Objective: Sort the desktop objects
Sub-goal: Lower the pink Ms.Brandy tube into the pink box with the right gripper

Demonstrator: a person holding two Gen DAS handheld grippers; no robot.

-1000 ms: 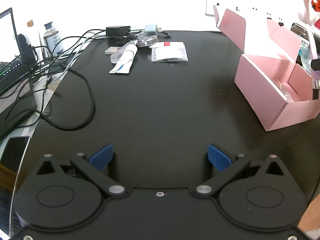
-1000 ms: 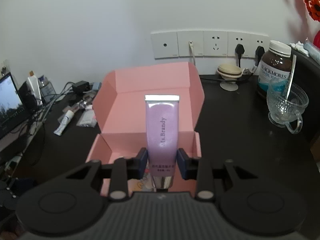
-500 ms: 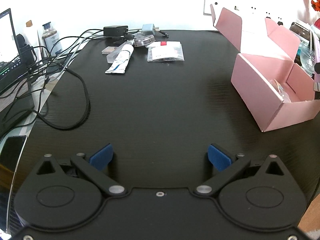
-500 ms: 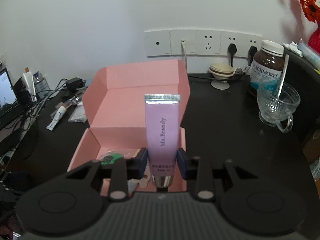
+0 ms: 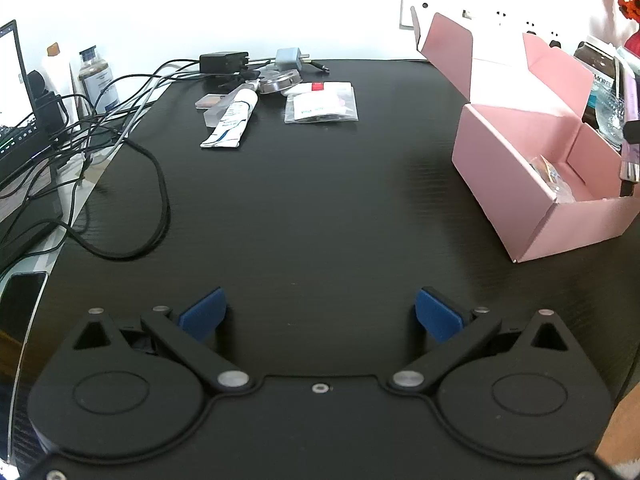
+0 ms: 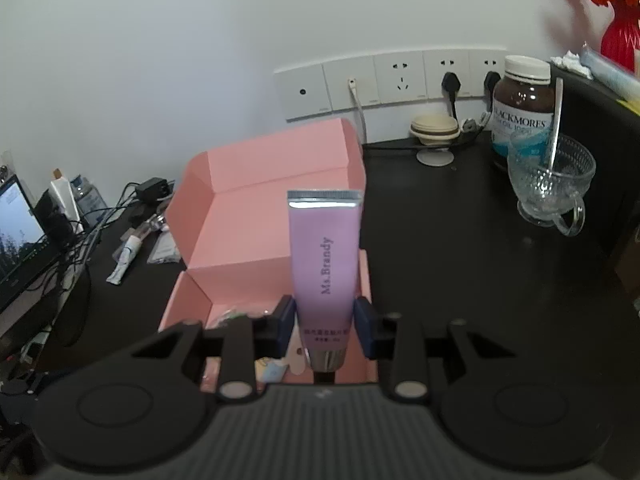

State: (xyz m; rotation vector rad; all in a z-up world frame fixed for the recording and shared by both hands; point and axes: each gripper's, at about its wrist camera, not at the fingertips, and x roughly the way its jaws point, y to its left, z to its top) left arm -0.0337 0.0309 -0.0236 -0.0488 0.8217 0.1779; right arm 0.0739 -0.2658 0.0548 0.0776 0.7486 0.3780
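Reading "Ms.Brandy" on the tube, we see the right tool clenched on its lower end, above the pink box. Our left tool hangs released over the counter. A jar reads "BLACKMORES".

Black desk carries pink box, white tube, cables.

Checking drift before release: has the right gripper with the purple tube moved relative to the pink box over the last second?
Yes. The right gripper, shut on the purple tube, has shifted toward the right side of the pink box; the tube's crimped end now overlaps the lid's right edge instead of its middle.
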